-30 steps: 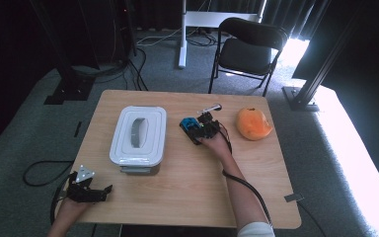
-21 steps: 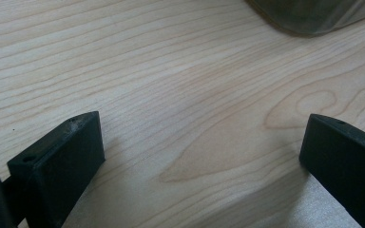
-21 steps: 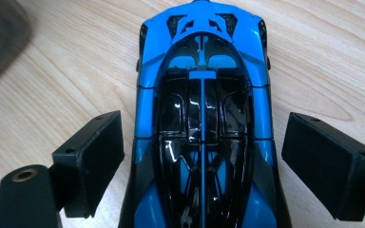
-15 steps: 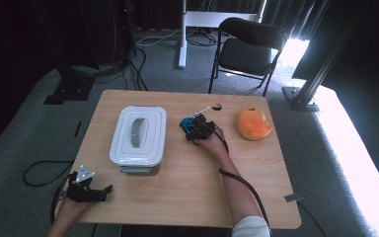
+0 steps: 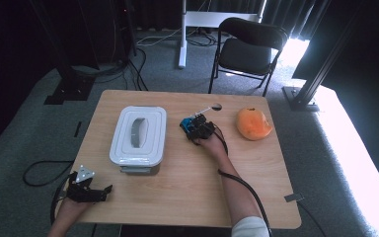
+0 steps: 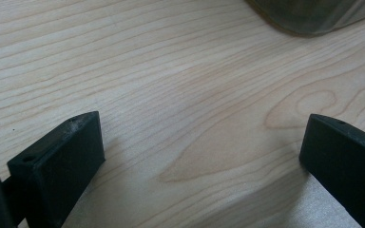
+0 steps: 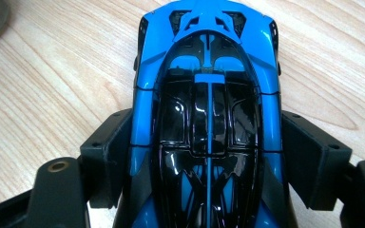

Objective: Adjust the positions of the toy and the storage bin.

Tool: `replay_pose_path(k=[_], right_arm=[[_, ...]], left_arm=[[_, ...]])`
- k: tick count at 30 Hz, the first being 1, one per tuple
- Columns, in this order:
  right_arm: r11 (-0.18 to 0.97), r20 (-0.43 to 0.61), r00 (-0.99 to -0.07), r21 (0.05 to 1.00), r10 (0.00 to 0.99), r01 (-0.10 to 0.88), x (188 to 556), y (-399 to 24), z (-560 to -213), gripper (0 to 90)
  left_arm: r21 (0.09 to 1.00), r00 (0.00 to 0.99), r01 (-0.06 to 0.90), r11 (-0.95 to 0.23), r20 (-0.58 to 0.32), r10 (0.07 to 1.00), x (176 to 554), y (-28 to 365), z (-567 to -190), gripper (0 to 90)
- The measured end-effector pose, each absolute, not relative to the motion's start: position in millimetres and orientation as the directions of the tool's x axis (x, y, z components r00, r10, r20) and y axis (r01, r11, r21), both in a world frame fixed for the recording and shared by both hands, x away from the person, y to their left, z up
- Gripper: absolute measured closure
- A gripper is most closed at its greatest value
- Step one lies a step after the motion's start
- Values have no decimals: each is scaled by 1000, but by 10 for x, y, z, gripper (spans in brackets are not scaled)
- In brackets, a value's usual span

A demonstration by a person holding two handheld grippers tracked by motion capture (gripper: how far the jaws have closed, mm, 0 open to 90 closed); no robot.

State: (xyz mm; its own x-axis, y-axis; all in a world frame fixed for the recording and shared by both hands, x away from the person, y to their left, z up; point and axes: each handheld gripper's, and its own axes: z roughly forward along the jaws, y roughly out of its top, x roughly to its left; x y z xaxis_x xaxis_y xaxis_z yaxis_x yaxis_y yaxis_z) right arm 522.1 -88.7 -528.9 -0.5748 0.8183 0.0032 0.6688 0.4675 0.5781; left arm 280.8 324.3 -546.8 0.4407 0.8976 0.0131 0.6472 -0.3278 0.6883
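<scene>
The wooden surface (image 5: 177,197) carries a white lidded container (image 5: 138,134), a blue toy car (image 5: 190,126) (mid-surface) and an orange object (image 5: 253,123).

Daylight floods in from my right, bleaching the floor (image 5: 355,163) there; the room behind stays dark. My close views look soft, perhaps slightly blurred, with glare on the toy car (image 7: 209,118).

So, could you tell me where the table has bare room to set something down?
The widest free patch is the near half of the table, between the left gripper and the right forearm. It is crowded at the far side, where the white box, blue toy car, right gripper and orange thing sit.
</scene>
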Motion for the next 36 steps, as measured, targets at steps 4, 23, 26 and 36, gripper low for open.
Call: replay_pose_path(k=[4, 23, 26, 36], right_arm=[[448, 30, -567, 579, 823, 681, 5198, -911, -5281, 255], [381, 134, -561, 604, 817, 700, 4924, -1263, -5047, 261], [382, 134, -558, 598, 819, 704, 4851, -1343, -5045, 261], [412, 58, -558, 612, 828, 675, 4438, -1743, -4888, 262]], left_arm=[[688, 441, 647, -328, 13, 897, 2808, 3243, -5468, 13], [688, 445, 646, -330, 12, 896, 2807, 3244, -5468, 13], [688, 445, 646, -331, 13, 896, 2806, 3244, -5468, 13], [688, 445, 646, -330, 13, 896, 2807, 3244, -5468, 13]])
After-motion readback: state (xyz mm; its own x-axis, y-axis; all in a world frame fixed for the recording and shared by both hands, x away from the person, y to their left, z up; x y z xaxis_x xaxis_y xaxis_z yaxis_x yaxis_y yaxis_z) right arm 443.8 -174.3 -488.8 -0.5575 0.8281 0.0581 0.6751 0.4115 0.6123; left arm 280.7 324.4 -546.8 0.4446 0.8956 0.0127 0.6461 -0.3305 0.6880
